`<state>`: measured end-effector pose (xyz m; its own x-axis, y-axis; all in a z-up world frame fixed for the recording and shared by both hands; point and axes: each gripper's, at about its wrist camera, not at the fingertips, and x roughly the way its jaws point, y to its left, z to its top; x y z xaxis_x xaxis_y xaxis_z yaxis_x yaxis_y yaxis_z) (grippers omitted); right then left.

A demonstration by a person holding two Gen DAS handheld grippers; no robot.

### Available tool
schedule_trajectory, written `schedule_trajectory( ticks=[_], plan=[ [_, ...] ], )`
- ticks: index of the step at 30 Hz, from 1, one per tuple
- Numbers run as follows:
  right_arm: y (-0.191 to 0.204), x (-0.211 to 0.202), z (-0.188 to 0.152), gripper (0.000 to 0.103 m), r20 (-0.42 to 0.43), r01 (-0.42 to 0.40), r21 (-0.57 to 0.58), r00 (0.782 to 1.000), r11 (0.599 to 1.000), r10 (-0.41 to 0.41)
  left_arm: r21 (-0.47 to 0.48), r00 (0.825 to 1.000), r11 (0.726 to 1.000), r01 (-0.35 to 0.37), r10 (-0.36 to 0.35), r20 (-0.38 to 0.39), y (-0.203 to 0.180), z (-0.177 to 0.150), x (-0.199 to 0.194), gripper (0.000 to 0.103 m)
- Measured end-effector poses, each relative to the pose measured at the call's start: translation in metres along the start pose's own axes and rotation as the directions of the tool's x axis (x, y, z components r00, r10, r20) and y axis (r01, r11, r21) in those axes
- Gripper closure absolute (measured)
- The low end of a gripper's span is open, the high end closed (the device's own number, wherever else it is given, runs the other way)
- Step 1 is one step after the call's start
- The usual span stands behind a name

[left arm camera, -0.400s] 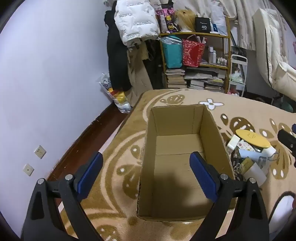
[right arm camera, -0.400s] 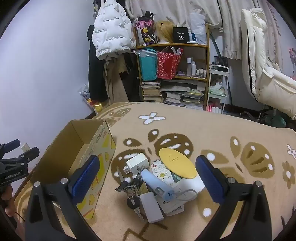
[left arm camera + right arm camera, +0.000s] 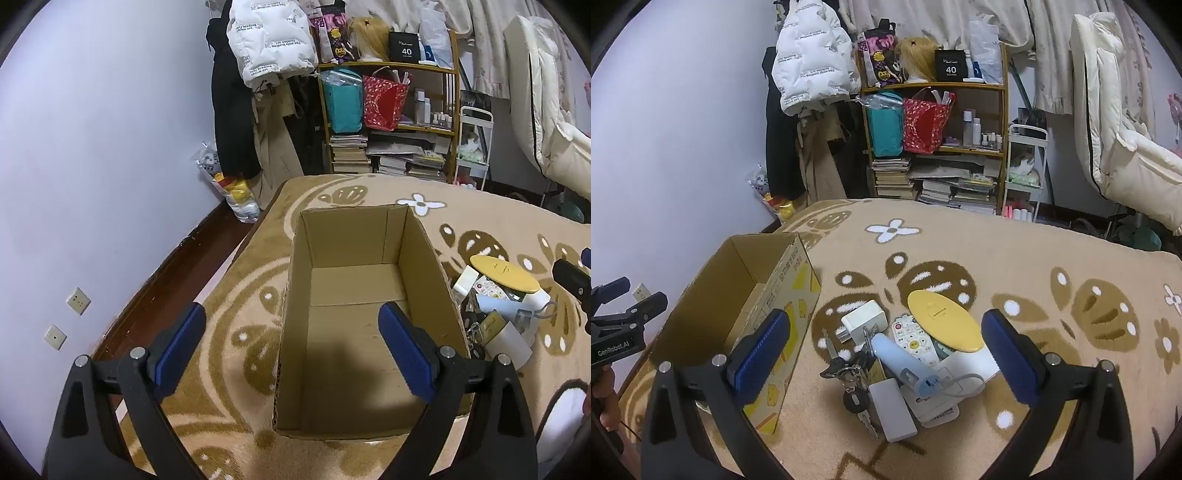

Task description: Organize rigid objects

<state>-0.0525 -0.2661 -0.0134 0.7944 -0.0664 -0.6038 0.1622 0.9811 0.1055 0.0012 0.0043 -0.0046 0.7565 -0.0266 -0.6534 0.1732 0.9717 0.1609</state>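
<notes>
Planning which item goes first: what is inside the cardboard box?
Only the cardboard box's bare floor shows; nothing lies there. The left gripper finger hides one near corner.

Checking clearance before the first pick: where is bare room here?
The cardboard box holds nothing. Bare blanket lies beyond and right of the pile. It is crowded where the keys, remote and yellow disc overlap beside the box.
</notes>
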Motion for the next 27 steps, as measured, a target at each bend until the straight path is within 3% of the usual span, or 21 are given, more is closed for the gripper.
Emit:
schedule_trajectory(
  ticks=[27],
  plan=[
    [-0.003,0.012,-0.009,0.000,-0.025,0.002,-0.002,1.000,1.000,-0.002,0.038,1.000,0.999,-0.009,0.009,-0.013,-0.007,0.001,-0.002,0.009]
  ],
)
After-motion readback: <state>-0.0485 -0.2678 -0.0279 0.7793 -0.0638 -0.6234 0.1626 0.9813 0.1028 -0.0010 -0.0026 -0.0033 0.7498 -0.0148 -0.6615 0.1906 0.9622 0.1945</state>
